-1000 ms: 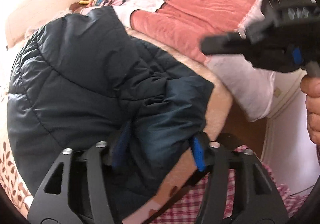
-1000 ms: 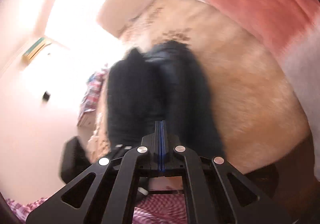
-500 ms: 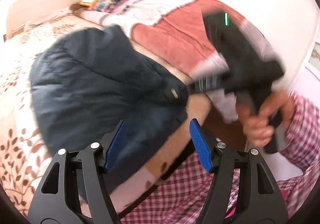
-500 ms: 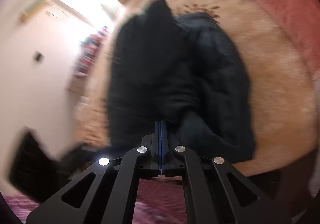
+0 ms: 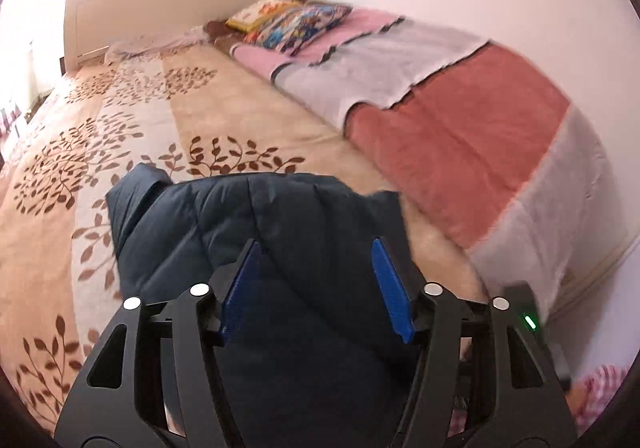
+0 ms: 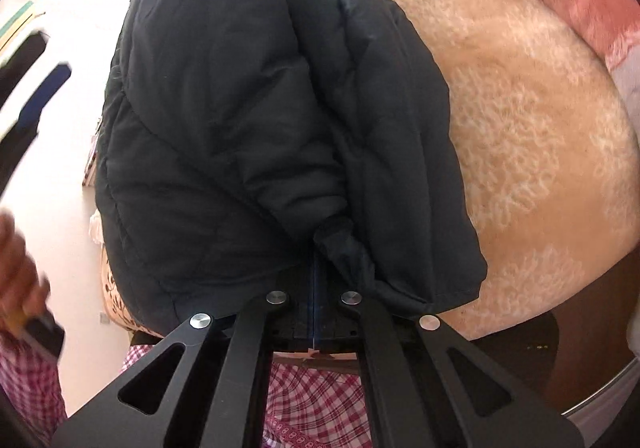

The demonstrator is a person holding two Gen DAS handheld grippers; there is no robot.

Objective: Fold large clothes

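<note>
A dark navy puffer jacket point(image 5: 288, 232) lies folded on the beige leaf-print bedspread point(image 5: 120, 136), near the bed's front edge. My left gripper point(image 5: 316, 244) hovers above it. Its blue pads point(image 5: 240, 288) stand apart and are closing, with nothing pressed between them. In the right wrist view the jacket point(image 6: 240, 108) fills the middle as two puffy folded halves. My right gripper point(image 6: 316, 264) is shut, pads together, with its tip tucked against a bunched cuff point(image 6: 344, 244) at the seam between the halves. Whether any fabric is pinched is hidden.
Pink, grey and red blankets point(image 5: 460, 128) lie along the bed's right side, with colourful pillows point(image 5: 296, 24) by the headboard point(image 5: 160, 4). The person's red checked clothing point(image 6: 312, 404) is just below the right gripper. The bed's front edge is close.
The left gripper let the jacket go, lifted and drew back, so more of the bed shows. The right gripper, shut throughout, came down onto the jacket.
</note>
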